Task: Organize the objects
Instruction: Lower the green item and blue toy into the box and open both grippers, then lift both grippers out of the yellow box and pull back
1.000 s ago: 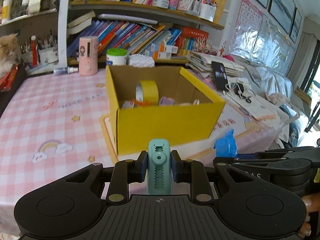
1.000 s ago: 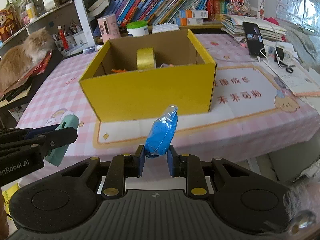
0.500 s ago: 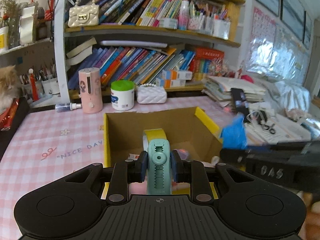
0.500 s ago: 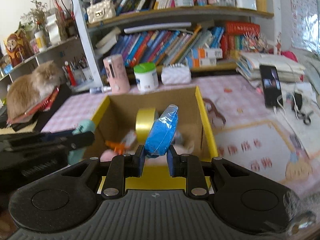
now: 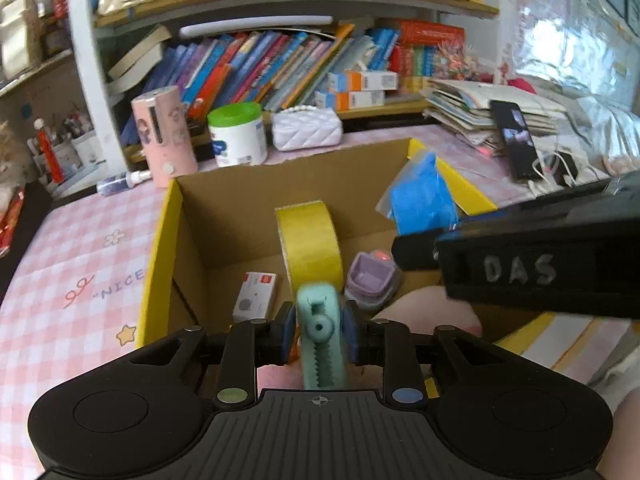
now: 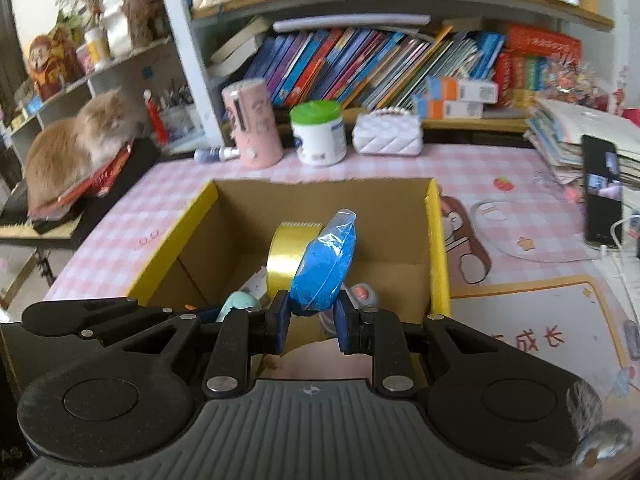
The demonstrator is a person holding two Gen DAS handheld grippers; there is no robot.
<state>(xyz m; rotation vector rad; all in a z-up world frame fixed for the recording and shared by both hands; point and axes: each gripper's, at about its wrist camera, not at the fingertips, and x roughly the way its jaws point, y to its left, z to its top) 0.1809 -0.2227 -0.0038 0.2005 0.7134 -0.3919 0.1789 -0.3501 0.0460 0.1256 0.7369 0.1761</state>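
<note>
While both grippers are held over the yellow box (image 5: pixel 158 240), the mint clip (image 5: pixel 322 344) sits between the left gripper's (image 5: pixel 318 330) just-widening jaws, pads barely touching; the blue packet (image 6: pixel 324 268) is pinched by the right gripper (image 6: pixel 310 318), open floor ahead.

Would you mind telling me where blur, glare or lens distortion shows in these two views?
Left wrist view: shelves bow from the fisheye, the wall chart is washed out by glare, the blue packet is smeared. Right wrist view: sharper, though the books soften and the box rim bends.
</note>
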